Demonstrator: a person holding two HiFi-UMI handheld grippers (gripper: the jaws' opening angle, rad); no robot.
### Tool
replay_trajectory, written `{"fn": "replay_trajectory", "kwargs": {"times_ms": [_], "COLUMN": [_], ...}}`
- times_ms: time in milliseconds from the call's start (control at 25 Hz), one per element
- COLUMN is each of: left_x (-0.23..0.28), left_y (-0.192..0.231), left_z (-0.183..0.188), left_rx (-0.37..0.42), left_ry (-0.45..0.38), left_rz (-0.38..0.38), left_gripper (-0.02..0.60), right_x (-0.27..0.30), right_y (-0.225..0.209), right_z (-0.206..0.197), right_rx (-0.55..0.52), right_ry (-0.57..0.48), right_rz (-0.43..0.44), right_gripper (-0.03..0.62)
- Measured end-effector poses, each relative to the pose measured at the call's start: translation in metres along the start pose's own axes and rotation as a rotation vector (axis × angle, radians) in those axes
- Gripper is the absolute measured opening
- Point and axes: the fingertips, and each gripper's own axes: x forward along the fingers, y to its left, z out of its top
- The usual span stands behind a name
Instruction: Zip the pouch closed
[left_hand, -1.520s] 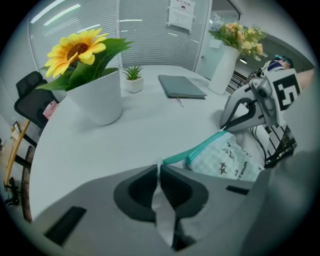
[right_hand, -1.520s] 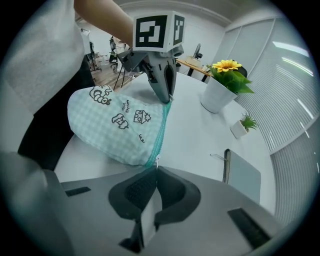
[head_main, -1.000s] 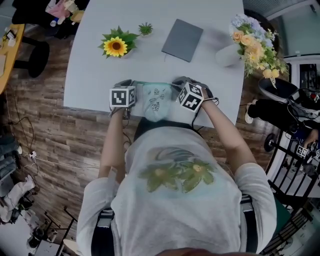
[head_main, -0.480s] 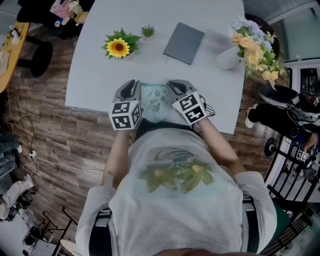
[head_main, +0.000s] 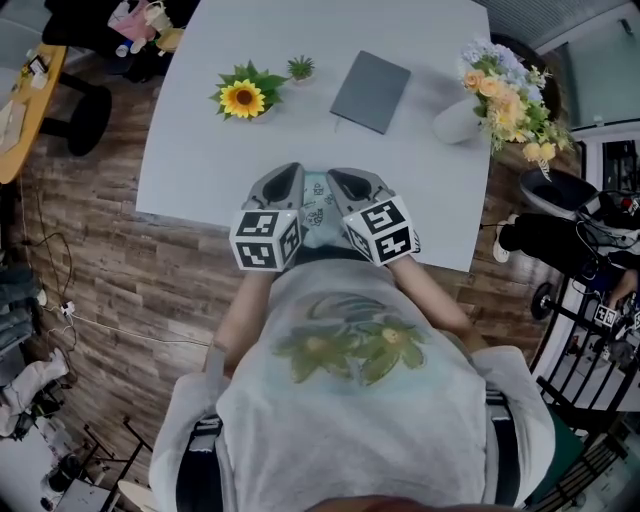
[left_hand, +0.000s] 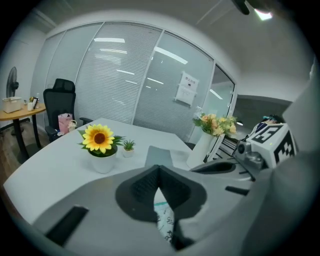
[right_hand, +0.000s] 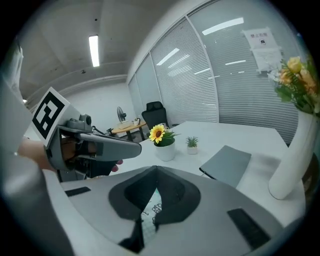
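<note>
Mint-green printed fabric pouch (head_main: 318, 208) over the white counter's (head_main: 200, 150) near edge. Left gripper (head_main: 292, 170) jaws just closed on it, right gripper (head_main: 336, 175) clenches it too. Likely grasp step; next needs the slider caught.

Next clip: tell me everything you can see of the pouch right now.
The pouch is soft, pale mint fabric printed with small dark doodles. It hangs between the two grippers over the white table's near edge. The left gripper, whose jaws have just been closing, pinches one side; the right gripper pinches the other. Its zip cannot be made out.
</note>
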Motion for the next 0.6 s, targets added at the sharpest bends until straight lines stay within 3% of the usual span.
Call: {"fn": "replay_trajectory", "kwargs": {"times_ms": [600], "left_x": [-0.0011], "left_y": [-0.0118], "left_z": [0.0053], "left_rx": [0.025], "left_ry": [0.023], "left_rz": [-0.06], "left_gripper": [0.003], "right_x": [-0.0051], "right_y": [0.0019], "right_z": [0.0051], "right_rx": [0.085], "right_ry": [-0.006], "right_rz": [-0.009], "right_gripper": [0.015]}}
